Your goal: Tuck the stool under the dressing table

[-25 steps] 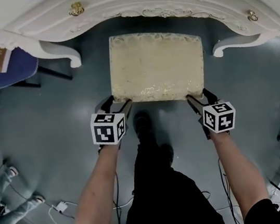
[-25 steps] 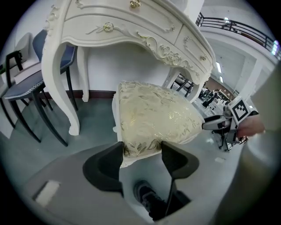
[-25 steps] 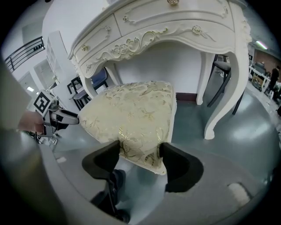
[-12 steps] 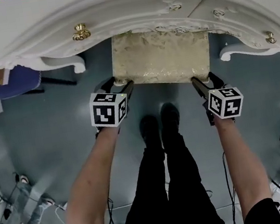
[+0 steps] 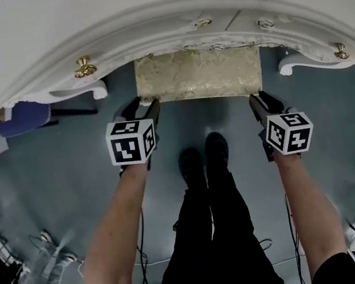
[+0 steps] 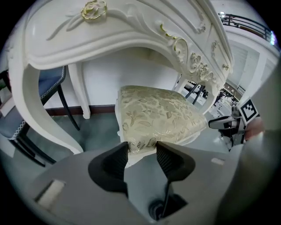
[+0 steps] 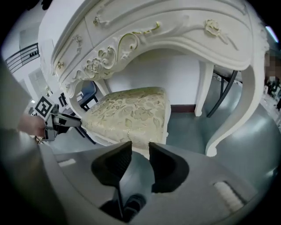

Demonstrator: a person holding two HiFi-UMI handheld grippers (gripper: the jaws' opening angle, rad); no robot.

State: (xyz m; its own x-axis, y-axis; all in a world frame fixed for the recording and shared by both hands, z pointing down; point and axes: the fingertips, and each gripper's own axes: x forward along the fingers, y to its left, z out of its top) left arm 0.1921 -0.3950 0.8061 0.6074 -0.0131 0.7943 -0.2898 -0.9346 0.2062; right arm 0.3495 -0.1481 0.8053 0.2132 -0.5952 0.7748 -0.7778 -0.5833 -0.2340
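Since the stool (image 5: 199,74) sits mostly beneath the dressing table (image 5: 144,16), near edge showing, tucking looks nearly done; left gripper (image 5: 142,107) and right gripper (image 5: 259,98), jaws just closing partway yet parted, grasp nothing at its 2 corners. Next, probably withdraw.

There's the cream floral-brocade cushioned stool (image 5: 200,82), upright on its white frame, seat mostly inside the knee gap of the white carved dressing table (image 5: 144,16), between its curved legs, front edge peeking out.
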